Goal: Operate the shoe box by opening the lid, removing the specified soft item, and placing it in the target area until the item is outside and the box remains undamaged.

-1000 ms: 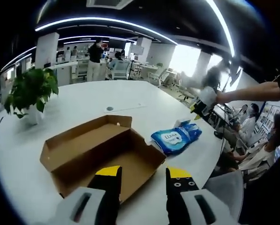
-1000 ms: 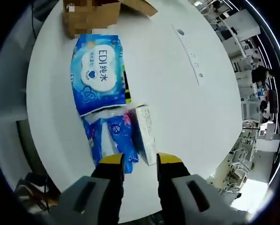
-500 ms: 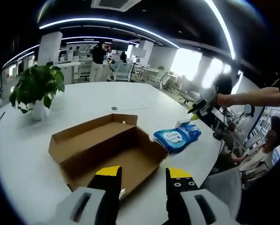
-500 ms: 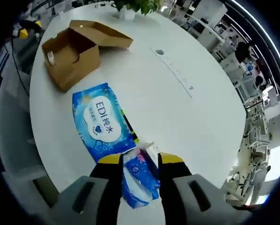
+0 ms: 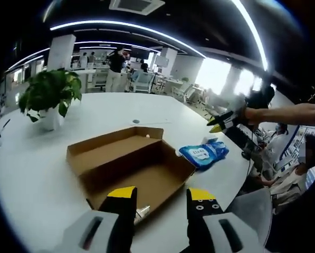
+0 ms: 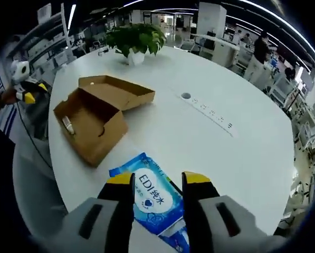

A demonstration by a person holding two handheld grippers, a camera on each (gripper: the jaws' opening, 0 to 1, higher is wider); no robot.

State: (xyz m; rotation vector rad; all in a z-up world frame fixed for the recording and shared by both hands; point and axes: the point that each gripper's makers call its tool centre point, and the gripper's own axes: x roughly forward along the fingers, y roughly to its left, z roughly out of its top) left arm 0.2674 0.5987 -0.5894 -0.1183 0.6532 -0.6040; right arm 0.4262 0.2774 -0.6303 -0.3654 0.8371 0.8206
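The brown cardboard shoe box lies open on the white table, its lid folded back flat. A small white item lies in its near corner. My left gripper is open, just in front of the box's near edge, holding nothing. A blue soft wipes pack lies on the table right of the box. In the right gripper view the pack lies under my right gripper, which is open and raised above it. The box sits beyond, with the left gripper behind it.
A potted plant stands at the table's far left. A cable port and a socket strip are set in the table top. A second small blue pack lies by the table's edge. People sit and stand beyond the table.
My right gripper has lifted up and back from the packs, so its view now takes in the box. The left gripper view has shifted slightly. The packs stay on the table.
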